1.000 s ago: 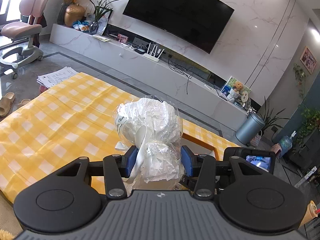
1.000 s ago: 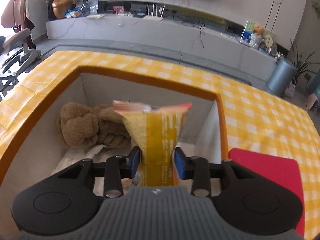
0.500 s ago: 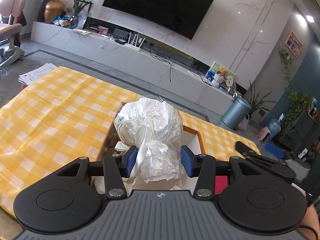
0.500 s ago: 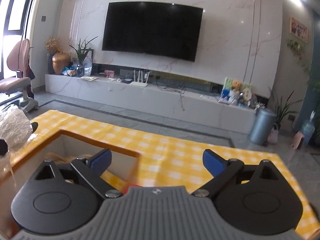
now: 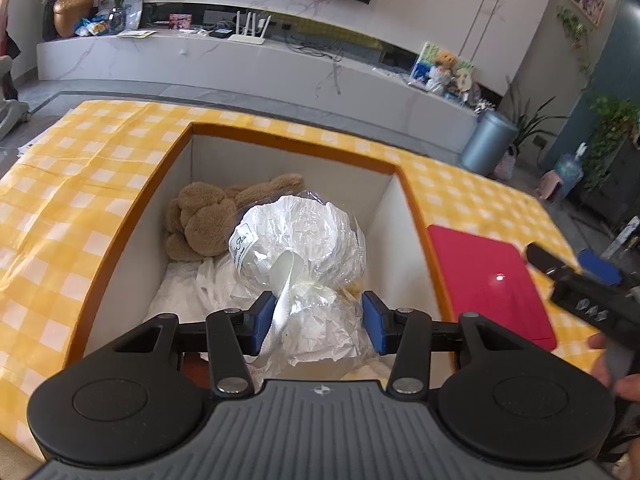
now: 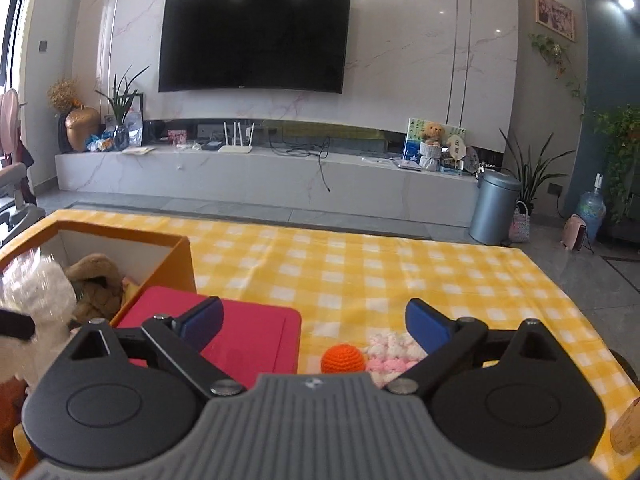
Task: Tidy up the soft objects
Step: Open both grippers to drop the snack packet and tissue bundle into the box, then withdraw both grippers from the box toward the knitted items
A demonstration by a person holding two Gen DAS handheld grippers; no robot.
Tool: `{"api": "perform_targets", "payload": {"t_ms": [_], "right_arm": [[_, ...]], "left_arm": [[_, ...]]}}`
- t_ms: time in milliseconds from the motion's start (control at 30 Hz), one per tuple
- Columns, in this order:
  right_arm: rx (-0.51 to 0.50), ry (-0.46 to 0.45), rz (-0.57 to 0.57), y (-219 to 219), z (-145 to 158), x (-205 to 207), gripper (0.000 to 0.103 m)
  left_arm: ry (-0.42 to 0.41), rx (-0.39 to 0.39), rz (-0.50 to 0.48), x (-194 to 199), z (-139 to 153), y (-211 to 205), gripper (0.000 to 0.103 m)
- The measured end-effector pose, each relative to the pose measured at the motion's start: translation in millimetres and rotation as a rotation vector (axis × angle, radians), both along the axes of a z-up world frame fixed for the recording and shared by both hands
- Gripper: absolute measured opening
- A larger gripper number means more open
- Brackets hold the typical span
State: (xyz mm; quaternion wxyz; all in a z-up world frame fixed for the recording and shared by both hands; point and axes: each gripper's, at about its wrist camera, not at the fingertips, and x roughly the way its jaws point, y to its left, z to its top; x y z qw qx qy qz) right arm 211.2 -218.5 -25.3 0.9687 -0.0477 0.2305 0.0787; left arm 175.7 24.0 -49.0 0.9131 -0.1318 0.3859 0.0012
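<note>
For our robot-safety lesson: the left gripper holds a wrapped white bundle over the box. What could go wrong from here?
1. The left gripper pinches only the crinkly wrap at the bundle's tied neck; it may slip out.
2. Dropped here, the bundle may land on the brown plush and sit high in the box.
3. The open right gripper is near the box; the two could collide.

Crinkly clear plastic bundle [image 5: 298, 240], fuzzy brown plush [image 5: 200, 220], glossy red lid [image 5: 484, 280]

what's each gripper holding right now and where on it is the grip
The left gripper pinches the clear crinkly plastic bag of white stuffing at its ribbon-tied neck. The right gripper is open, holding nothing.
</note>
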Motion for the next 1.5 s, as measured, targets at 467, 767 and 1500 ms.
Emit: {"api": "perform_targets", "payload": {"t_ms": [467,767,1500], "right_arm": [[0.116,-0.002,-0.097,-34.0,4.7,-4.8,0.096],[0.321,0.014,-0.203,-79.5,19.5,2.1,0.096],[0.191,-0.027,-0.282,-144.7,30.4,4.3,0.096]], "left_arm": [[-0.126,0.373,-0.004,-24.2,22.7,-42.3,0.096],[-0.181,0.347,0.071,-33.8,41.4,-42.4,0.096],[-0.339,0.283,0.011,-48.7,100.6,-123.5,0.096]]}}
